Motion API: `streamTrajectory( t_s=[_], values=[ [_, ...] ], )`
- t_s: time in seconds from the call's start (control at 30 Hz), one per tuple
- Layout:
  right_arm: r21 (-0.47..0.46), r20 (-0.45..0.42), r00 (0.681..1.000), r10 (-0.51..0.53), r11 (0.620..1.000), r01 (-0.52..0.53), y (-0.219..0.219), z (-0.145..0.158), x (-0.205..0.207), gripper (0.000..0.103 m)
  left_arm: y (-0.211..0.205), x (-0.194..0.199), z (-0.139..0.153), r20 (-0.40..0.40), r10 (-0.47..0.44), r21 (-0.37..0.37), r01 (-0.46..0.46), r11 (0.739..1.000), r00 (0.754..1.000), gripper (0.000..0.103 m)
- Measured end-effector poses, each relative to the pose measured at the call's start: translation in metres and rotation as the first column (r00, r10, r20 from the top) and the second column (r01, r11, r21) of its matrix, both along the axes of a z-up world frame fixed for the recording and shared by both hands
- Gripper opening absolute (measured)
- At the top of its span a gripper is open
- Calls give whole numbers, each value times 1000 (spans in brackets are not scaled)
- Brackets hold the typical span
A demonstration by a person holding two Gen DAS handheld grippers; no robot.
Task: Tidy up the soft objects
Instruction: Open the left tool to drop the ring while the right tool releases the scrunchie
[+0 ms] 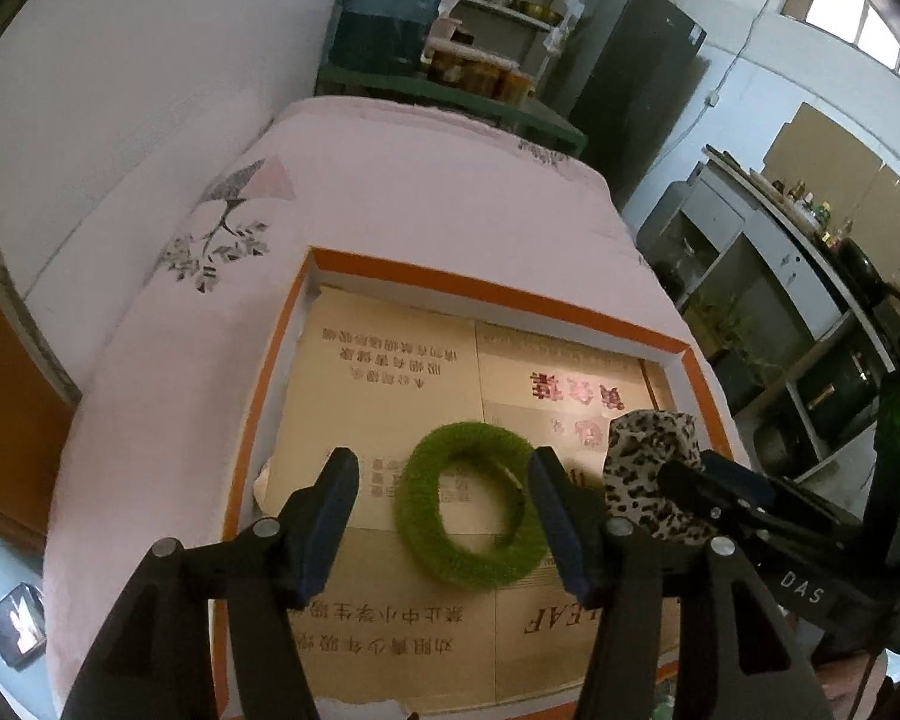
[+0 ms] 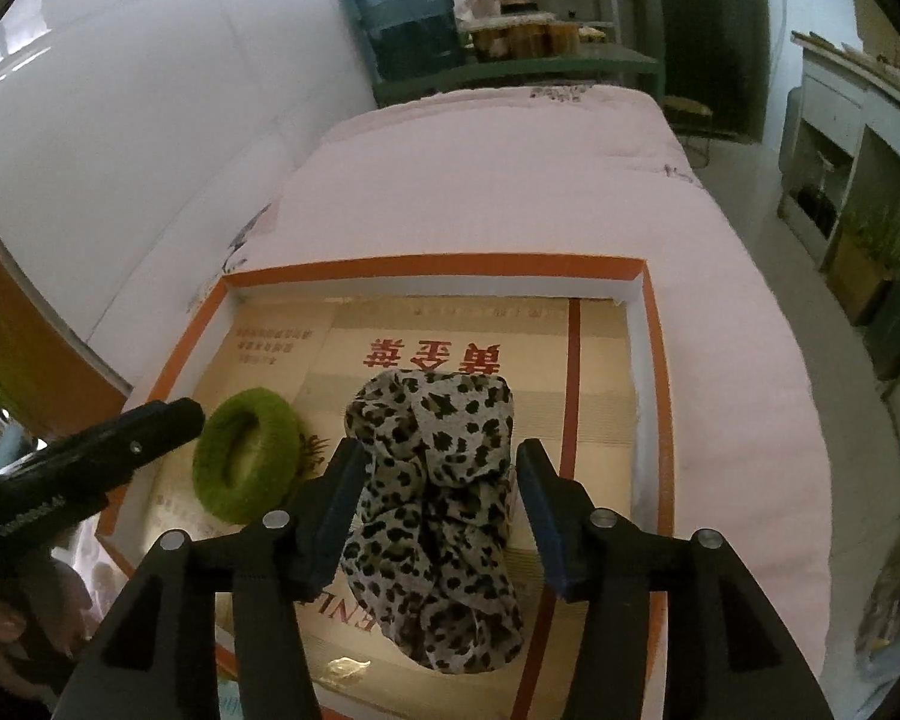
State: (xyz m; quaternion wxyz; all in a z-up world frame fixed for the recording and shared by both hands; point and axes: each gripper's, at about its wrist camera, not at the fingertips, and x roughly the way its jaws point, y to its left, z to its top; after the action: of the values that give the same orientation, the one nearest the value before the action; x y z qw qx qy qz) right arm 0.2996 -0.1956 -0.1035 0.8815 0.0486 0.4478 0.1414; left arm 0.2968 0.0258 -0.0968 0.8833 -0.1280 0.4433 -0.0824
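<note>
A fuzzy green ring (image 1: 471, 504) lies on the cardboard floor of an orange-rimmed tray (image 1: 480, 288). My left gripper (image 1: 444, 525) is open, its fingers on either side of the ring, not touching it that I can tell. A leopard-print scrunchie (image 2: 435, 510) lies in the same tray (image 2: 438, 267), right of the green ring (image 2: 246, 462). My right gripper (image 2: 438, 510) is open with the scrunchie between its fingers. The scrunchie also shows in the left wrist view (image 1: 651, 468), partly behind the right gripper's body. The left gripper's body (image 2: 99, 456) shows at the left edge of the right wrist view.
The tray sits on a bed with a pink quilt (image 1: 426, 180) printed with a floral pattern (image 1: 222, 234). A white wall runs along the left. Shelves and a blue water jug (image 1: 390, 6) stand beyond the bed. Cabinets (image 1: 780, 312) line the right side.
</note>
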Motion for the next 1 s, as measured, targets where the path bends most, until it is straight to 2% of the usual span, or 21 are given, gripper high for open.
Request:
streamTrajectory(
  t_s=[0.43, 0.67, 1.0],
  values=[
    [-20, 50, 999, -8, 1000, 9, 2, 19, -24, 56, 1, -23, 29, 86, 6, 36, -10, 999, 996, 58],
    [-21, 68, 998, -6, 1000, 8, 6, 28, -42, 56, -7, -44, 45, 153, 4, 120, -23, 992, 988, 58],
    [-35, 113, 994, -1, 999, 5, 12, 46, -68, 56, -14, -73, 64, 210, 0, 153, -33, 988, 978, 58]
  ],
)
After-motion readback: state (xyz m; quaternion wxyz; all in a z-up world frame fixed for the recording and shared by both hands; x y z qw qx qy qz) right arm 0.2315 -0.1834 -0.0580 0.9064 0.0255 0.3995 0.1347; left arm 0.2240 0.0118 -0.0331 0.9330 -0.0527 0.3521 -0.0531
